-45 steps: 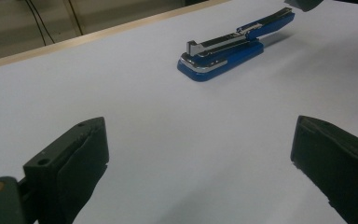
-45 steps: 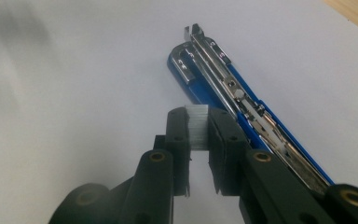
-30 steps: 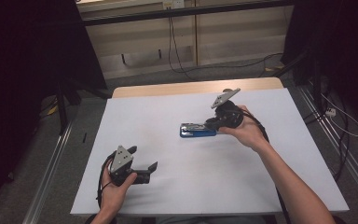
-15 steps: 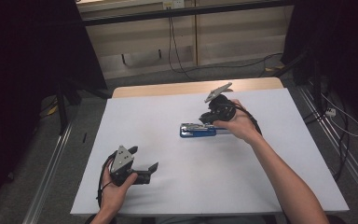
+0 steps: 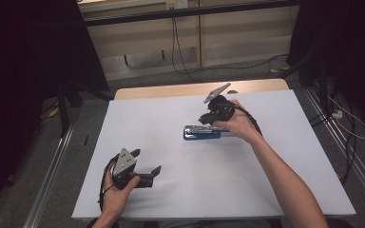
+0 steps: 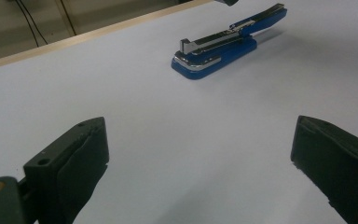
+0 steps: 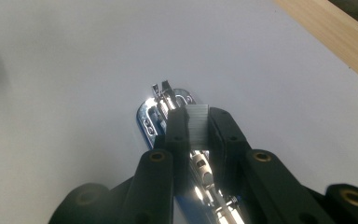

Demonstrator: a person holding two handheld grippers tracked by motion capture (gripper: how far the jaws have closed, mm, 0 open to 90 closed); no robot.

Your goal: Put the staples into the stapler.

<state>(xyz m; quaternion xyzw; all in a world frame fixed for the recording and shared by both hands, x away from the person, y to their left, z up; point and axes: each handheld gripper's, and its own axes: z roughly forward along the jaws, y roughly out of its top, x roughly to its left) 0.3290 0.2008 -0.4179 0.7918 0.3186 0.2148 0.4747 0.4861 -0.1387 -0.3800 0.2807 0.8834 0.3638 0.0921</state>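
Staples, a short silver strip [image 7: 196, 122] of them, sit pinched between the fingers [image 7: 178, 126] of the right gripper [image 7: 196, 119] at the centre of the right gripper view. Directly beneath the strip lies the open blue stapler [image 7: 154, 119], its chrome magazine channel running up the middle of that frame and its shiny nose ending just above the fingertips. The strip is held over the channel; whether it touches the metal cannot be told.

In the high view the stapler [image 5: 202, 132] lies flat on the white table [image 5: 171, 199], a little right of the frame's centre, with its long side running left to right. The right gripper [image 5: 208, 118] hangs at the stapler's upper right, tilted down toward it, with the person's right hand [image 5: 237, 124] wrapped around its body and the forearm reaching in from the lower right corner.

The left gripper [image 5: 147, 166] is in the lower left of the high view, well apart from the stapler, held by the left hand [image 5: 116, 190] low over the table. Its fingers [image 6: 77, 154] are spread wide with nothing between them. In the left gripper view they stand at the lower left and lower right, and the stapler [image 6: 223, 46] lies farther off at the upper middle, its top arm raised off the blue base.
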